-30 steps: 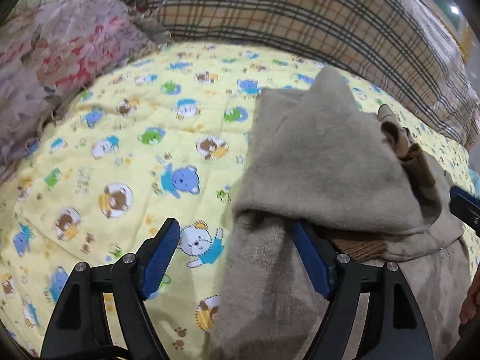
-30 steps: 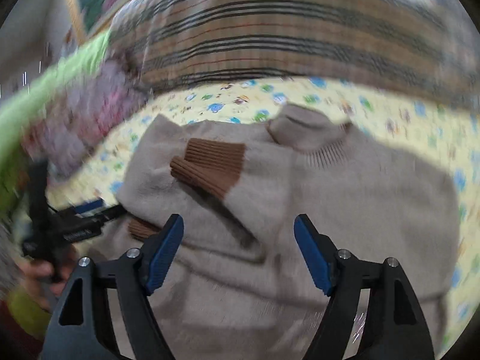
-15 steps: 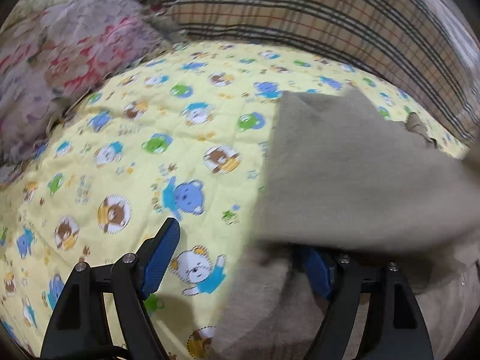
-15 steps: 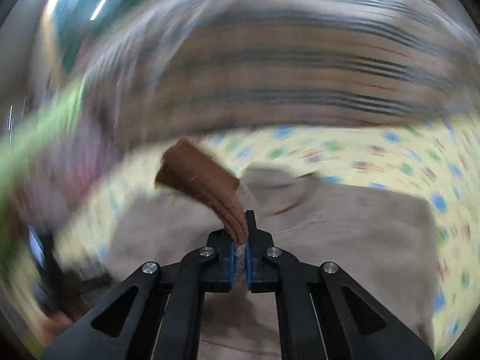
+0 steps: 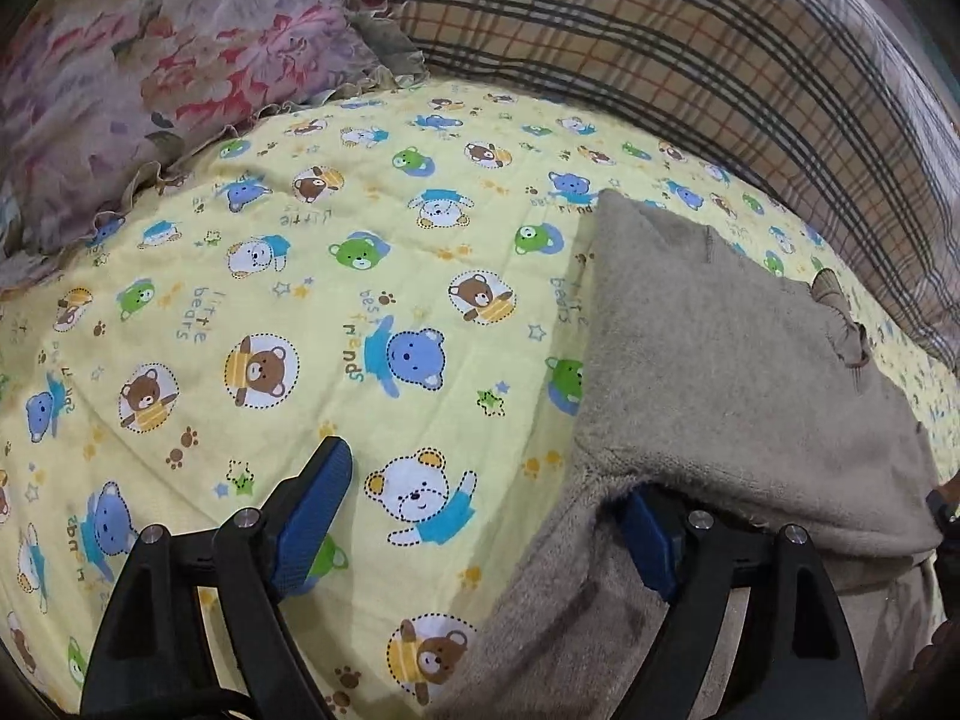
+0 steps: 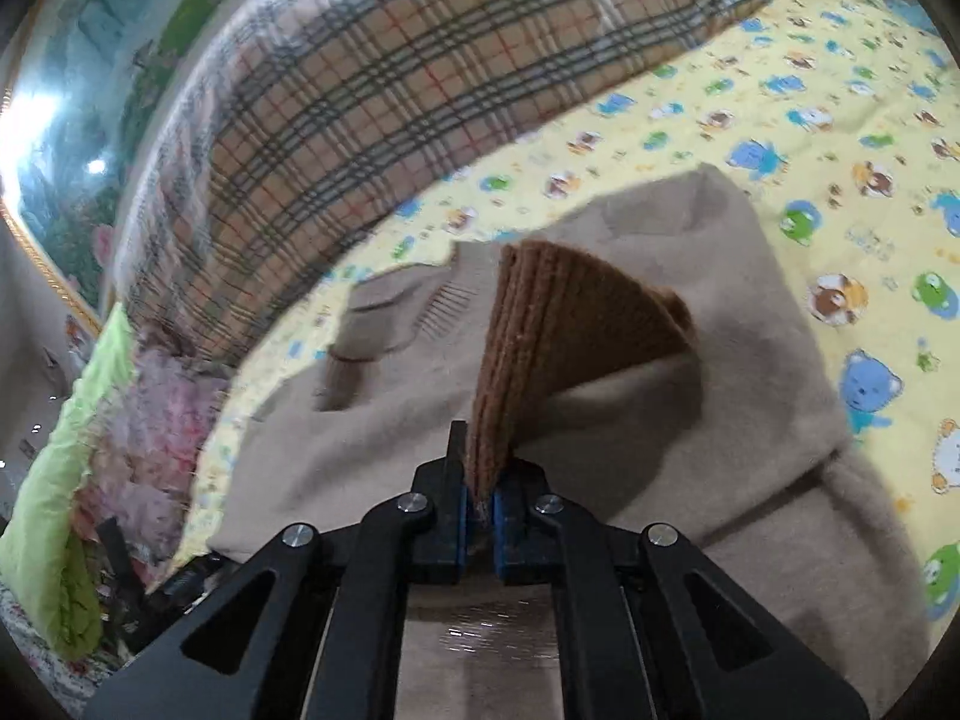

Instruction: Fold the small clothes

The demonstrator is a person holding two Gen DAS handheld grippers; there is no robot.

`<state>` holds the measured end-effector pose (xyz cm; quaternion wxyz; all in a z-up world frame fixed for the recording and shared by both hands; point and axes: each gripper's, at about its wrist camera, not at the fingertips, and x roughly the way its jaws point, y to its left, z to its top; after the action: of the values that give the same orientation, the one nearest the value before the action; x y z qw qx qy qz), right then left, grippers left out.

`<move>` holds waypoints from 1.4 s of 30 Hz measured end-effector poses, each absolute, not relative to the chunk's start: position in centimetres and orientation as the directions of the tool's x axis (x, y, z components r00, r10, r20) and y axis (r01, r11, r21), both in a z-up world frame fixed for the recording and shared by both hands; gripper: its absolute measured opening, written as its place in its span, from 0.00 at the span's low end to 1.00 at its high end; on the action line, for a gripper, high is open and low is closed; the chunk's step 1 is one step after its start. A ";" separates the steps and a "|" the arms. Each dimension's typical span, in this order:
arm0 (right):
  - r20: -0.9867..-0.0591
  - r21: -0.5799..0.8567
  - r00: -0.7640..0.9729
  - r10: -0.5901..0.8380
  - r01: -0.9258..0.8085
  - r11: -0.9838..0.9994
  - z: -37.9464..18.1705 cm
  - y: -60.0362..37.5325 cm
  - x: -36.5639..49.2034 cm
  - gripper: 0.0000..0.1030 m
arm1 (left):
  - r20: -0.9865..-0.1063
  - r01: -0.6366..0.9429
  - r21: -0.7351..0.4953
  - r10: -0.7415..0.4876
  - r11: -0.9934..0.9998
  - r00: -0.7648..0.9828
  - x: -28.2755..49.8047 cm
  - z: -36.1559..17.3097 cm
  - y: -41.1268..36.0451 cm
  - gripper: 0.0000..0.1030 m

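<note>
A small beige sweater [image 5: 726, 372] with brown ribbed cuffs lies on a yellow bear-print quilt [image 5: 360, 300]. My left gripper [image 5: 480, 516] is open; its left finger rests on the quilt and its right finger is tucked under a folded layer of the sweater. In the right wrist view the sweater [image 6: 600, 432] fills the middle. My right gripper [image 6: 479, 507] is shut on the brown cuff [image 6: 558, 348] of a sleeve and holds it lifted above the sweater body.
A plaid blanket [image 5: 690, 48] runs along the far edge of the quilt. A floral pillow [image 5: 150, 78] lies at the far left. A light green cloth [image 6: 54, 510] sits at the left in the right wrist view.
My right gripper closed on the brown cuff and lifted it. The sweater's folded layer now covers my left gripper's right finger.
</note>
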<state>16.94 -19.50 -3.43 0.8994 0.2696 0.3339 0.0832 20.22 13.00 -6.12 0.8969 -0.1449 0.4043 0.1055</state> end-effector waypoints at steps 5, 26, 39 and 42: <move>-0.611 0.573 0.726 0.315 0.132 0.809 -5.3 -21.3 17.2 0.15 | -0.756 -0.309 -0.181 0.070 0.934 0.651 20.3 -6.3 13.1 0.83; -0.649 0.419 0.746 0.148 0.188 0.888 -2.2 -23.9 13.4 0.46 | -0.762 -0.331 -0.220 0.050 0.918 0.645 19.1 -6.2 13.9 0.85; -0.617 0.377 0.720 0.318 -0.084 0.923 0.8 -22.8 16.0 0.47 | -0.751 0.126 -0.166 -0.209 0.978 0.626 20.5 -0.8 11.0 0.86; -0.650 0.285 0.686 0.327 -0.179 0.942 1.9 -21.8 19.7 0.47 | -0.744 0.240 -0.099 -0.232 0.966 0.627 25.3 1.2 8.9 0.89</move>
<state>19.74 -21.76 1.93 0.9127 0.0999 0.3712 0.1387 25.27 8.89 1.24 0.9019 0.0049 0.4117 -0.1309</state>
